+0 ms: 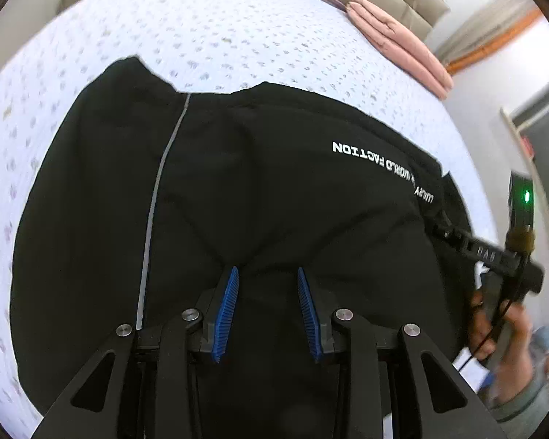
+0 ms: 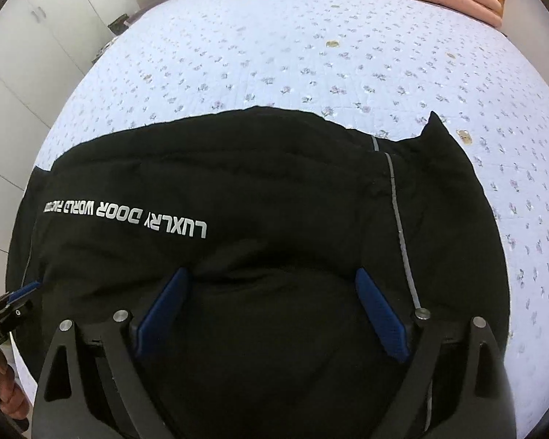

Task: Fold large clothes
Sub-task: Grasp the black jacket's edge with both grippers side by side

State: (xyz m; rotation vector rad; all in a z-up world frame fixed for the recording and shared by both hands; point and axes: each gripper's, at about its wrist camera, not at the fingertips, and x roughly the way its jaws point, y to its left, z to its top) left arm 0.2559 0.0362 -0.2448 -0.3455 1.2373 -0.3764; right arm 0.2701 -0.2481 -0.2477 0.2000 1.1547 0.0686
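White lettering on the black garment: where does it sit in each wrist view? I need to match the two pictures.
Left wrist view: the white lettering is right of centre, running down toward the right edge, upside down.
Right wrist view: the white lettering is left of centre, above the gripper's left finger, upside down.
Shared landmark: the grey stripe on the black garment.

Both cameras look steeply down along their fingers, close above the black garment on the bed. Both show its white lettering, the grey stripe and the pink blanket at the far edge.
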